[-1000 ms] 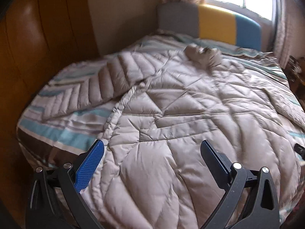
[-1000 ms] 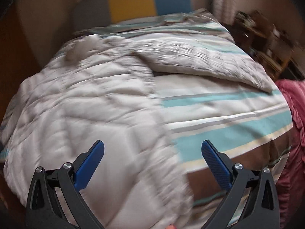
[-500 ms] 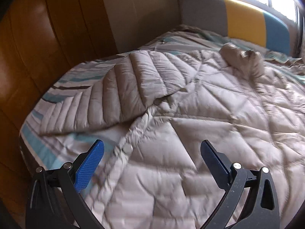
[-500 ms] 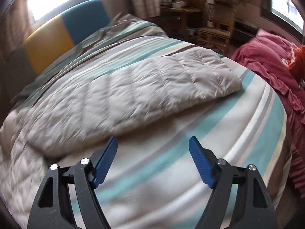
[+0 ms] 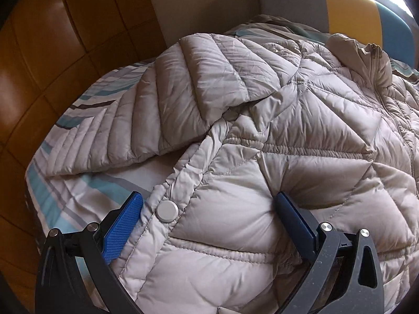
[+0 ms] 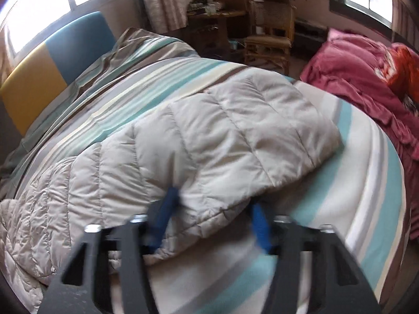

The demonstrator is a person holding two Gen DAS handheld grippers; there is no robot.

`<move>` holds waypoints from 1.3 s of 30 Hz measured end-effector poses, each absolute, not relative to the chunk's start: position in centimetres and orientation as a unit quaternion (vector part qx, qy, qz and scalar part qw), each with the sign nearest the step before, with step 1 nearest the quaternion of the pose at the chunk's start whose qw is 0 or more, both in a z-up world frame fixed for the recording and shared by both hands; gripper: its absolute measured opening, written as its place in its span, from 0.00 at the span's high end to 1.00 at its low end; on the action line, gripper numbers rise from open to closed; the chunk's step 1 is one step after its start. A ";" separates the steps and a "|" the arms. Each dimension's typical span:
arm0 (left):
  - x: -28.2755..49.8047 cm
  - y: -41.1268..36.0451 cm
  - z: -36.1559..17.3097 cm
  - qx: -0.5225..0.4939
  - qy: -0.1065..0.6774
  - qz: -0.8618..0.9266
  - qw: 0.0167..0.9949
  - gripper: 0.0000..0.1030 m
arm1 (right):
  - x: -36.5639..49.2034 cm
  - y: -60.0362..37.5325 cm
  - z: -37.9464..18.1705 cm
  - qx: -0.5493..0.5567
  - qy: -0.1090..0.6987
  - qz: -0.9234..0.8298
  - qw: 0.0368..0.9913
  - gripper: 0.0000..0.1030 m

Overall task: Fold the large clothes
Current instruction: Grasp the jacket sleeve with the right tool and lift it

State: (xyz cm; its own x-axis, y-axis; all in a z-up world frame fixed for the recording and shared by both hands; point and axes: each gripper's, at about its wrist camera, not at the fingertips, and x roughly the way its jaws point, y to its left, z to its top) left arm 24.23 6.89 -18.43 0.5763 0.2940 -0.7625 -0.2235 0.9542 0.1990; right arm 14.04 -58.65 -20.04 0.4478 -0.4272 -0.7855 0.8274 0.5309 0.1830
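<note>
Right across a striped bedspread (image 5: 86,191) a large beige quilted coat (image 5: 301,141) is spread, front side up, its collar (image 5: 364,52) lying towards the grey, yellow and blue headboard (image 5: 348,7). Seen from the left wrist camera, the left gripper (image 5: 207,209) is held with its fingers wide apart over the coat's side edge, close to the fabric; one blue pad (image 5: 123,225) sits just beside a round metal snap button (image 5: 167,210), and the other is pressed into the puffy panel further in. One sleeve (image 5: 162,110) is laid out flat towards the wooden wall (image 5: 52,52), partly over the bedspread. From the right wrist camera, the other sleeve (image 6: 222,141) is seen stretched across the stripes, and the right gripper (image 6: 213,217) is set around its near edge, the fingers partly apart with a bulge of padded cloth between them; because of blur it cannot be told whether the cloth is actually pinched. Beyond the bed, a crumpled red blanket (image 6: 366,78) and a wooden chair (image 6: 269,36) are visible.
</note>
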 end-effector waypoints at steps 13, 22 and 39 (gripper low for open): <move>24.4 7.1 -18.9 0.031 0.443 0.143 0.884 0.03 | 18.3 -47.7 -16.0 0.027 0.320 -0.343 0.883 0.92; 24.1 6.7 -18.9 0.038 0.435 0.151 0.887 0.03 | 22.1 -33.3 -15.6 -0.190 0.286 -0.211 0.915 0.93; 24.1 6.9 -18.9 0.033 0.435 0.149 0.888 0.03 | 24.8 -16.6 -21.0 -0.399 0.265 0.013 0.878 0.92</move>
State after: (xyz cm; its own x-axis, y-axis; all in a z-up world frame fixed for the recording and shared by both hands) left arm 24.14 6.87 -18.93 0.5779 0.2925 -0.7618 -0.2354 0.9536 0.1876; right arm 24.78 -16.57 -21.03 0.8595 -0.1891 -0.4749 -0.2340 0.6806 -0.6943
